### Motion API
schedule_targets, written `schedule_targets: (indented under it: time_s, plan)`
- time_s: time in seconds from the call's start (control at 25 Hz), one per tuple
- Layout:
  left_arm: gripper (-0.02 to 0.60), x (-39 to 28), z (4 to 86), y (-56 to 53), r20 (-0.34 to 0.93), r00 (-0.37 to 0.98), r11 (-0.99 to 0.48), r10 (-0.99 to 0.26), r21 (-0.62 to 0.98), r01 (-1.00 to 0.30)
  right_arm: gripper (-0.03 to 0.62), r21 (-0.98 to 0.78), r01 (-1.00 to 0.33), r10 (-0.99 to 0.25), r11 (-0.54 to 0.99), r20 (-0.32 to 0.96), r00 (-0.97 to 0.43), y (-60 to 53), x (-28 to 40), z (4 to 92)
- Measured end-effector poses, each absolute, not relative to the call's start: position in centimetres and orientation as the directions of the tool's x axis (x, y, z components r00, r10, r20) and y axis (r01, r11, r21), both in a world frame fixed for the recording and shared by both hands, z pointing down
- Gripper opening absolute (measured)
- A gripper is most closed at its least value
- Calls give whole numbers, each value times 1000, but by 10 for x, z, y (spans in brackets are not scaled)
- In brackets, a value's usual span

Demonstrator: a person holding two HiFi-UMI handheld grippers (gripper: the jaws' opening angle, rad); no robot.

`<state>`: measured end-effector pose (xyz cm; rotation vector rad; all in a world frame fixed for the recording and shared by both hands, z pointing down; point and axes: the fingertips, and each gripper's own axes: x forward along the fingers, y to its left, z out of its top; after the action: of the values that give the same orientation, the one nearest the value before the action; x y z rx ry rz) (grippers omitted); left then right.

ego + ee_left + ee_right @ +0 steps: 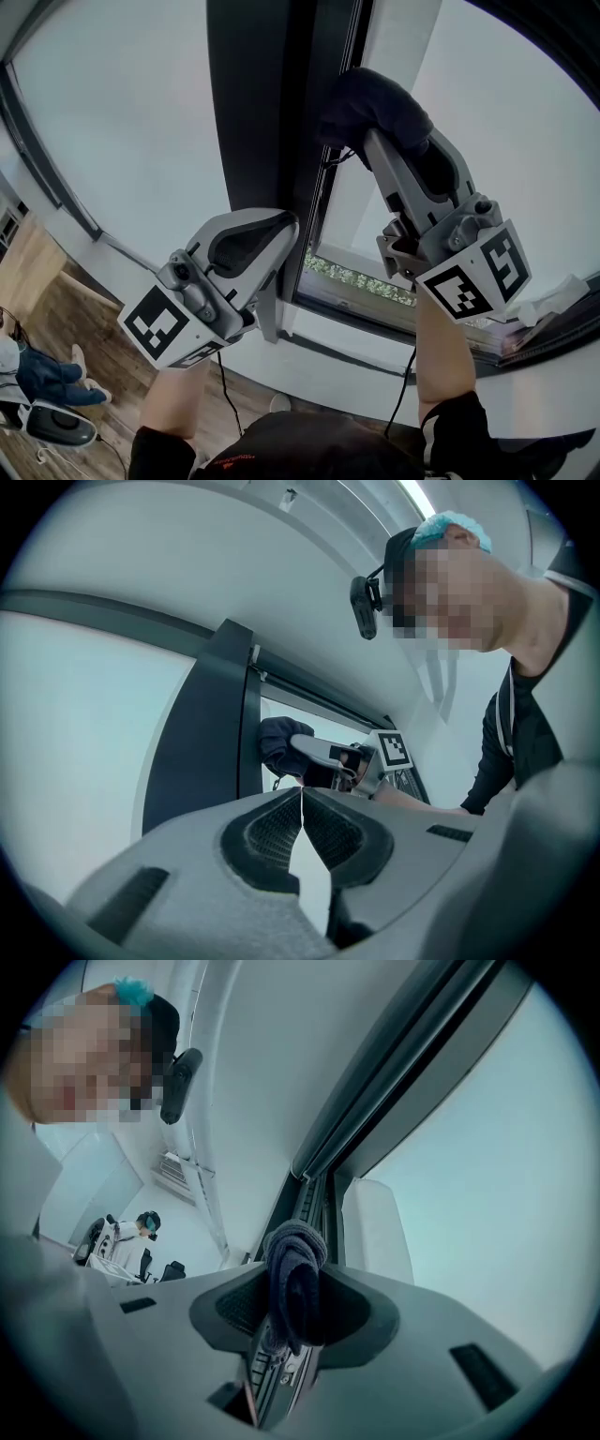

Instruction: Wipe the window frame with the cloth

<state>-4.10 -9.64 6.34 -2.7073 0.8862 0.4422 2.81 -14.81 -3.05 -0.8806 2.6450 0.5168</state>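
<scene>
the dark window frame [255, 94] stands upright between two pale panes in front of me. my right gripper [373, 141] is raised along the frame's right edge, while my left gripper [302, 803] hangs lower, near the frame's foot, its jaws pressed together tip to tip. the right jaws are clamped on the dark cloth [375, 98] (bunched into a thick wad), which sits at the frame's right edge, up by the channel.

The cloth [375, 103] is coloured dark navy, the window frame [253, 94] black; the grey left hand-held gripper [302, 792] and right hand-held gripper [295, 1279] are patterned with black-and-white squares.
</scene>
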Motion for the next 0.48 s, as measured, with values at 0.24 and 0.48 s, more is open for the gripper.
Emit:
schedule_targets:
  time_s: [0.24, 0.48]
  plan:
    - [21, -44, 60, -98, -393, 761, -771, -516, -173, -612, 140, 262, -626, -505, 735, -404, -762, -151, 19, -43]
    - [21, -46, 61, -99, -398, 758, -774, -517, -161, -612, 138, 257, -622, -506, 739, -398, -765, -157, 12, -43]
